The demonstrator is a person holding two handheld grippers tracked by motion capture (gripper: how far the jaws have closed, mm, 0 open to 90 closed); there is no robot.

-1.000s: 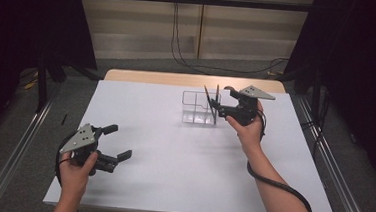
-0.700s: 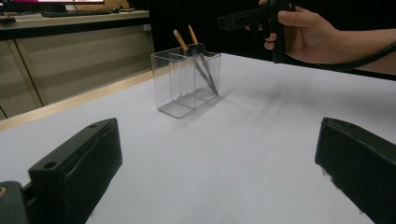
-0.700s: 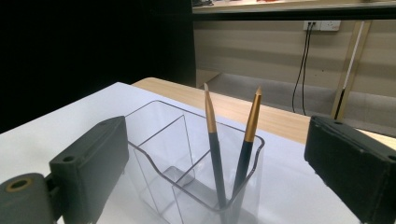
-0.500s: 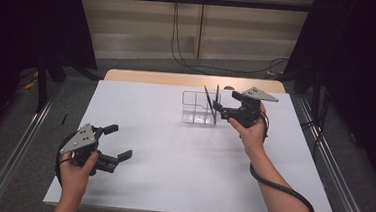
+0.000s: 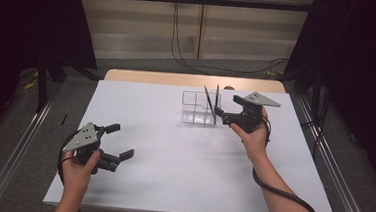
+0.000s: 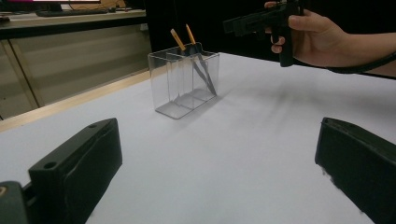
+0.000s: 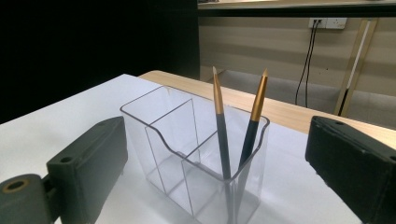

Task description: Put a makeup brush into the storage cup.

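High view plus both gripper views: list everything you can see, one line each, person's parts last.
Table: 1, white top with a wooden strip at the far edge, centre.
Clear holder: 1, transparent, with compartments, far right of centre on the table.
Pens: 2, dark with gold ends, standing tilted in one end compartment of the holder.
Wall cables: black, hanging from a socket beyond the table.
Left gripper: 1, black with grey plate, jaws open, near left of the table.
Right gripper: 1, black with grey plate, jaws open, close beside the holder.
Left hand: 1, holding the left gripper.
Right hand: 1, holding the right gripper.
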